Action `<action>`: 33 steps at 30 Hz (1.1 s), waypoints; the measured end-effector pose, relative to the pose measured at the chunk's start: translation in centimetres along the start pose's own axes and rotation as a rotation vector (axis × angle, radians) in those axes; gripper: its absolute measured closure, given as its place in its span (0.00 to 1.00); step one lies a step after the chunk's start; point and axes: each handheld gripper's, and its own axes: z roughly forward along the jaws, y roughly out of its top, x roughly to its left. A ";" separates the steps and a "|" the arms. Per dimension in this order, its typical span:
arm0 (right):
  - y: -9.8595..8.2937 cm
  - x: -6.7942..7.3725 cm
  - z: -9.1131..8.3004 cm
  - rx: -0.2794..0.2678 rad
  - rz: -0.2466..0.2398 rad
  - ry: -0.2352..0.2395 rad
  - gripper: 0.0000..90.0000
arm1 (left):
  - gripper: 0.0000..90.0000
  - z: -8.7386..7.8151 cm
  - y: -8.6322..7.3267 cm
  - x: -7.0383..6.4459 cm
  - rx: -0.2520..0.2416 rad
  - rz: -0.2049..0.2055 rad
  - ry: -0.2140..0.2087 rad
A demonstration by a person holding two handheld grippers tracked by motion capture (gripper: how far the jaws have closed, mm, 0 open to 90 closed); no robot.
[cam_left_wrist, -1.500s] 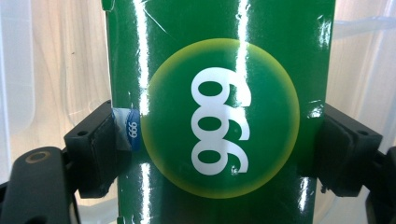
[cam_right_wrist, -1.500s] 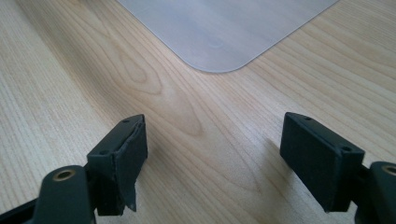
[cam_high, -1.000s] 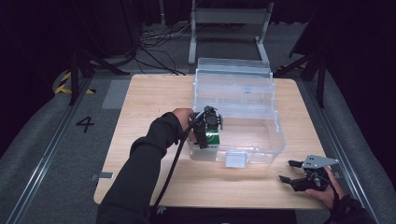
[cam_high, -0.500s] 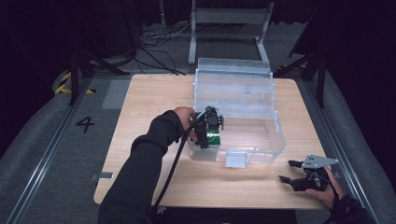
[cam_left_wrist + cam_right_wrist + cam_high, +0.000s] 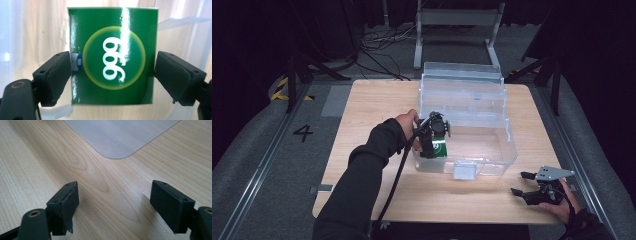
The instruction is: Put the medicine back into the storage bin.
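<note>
A green box [image 5: 113, 32] with a yellow ring and white "999" sits between the jaws of my left gripper [image 5: 112, 72], both pads pressing its sides. In the high view my left gripper [image 5: 434, 137] holds this green box [image 5: 440, 148] at the near left corner of a clear plastic bin [image 5: 508, 135], just inside its wall. My right gripper [image 5: 518, 183] rests low at the table's front right, jaws wide apart and empty. In its own view my right gripper [image 5: 113, 202] stands over bare wood.
The bin's lid [image 5: 462, 75] stands open at the back. A white latch [image 5: 464, 171] is on the bin's front wall. The wooden table [image 5: 372, 100] has bare room left of the bin. A frosted rounded corner of the bin [image 5: 120, 135] lies ahead of the right jaws.
</note>
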 end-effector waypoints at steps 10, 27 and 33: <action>0.0 0.0 0.0 0.000 -0.001 -0.001 0.26 | 0.19 -2.7 -0.3 -0.2 -0.082 -0.018 0.003; 0.0 0.0 0.0 0.001 -0.001 -0.001 0.26 | 0.23 -6.3 -2.5 -1.1 -0.254 -0.048 0.121; 0.0 -0.2 -0.2 0.004 0.008 0.003 0.29 | 0.24 -7.0 -4.6 -1.3 -0.373 -0.117 0.170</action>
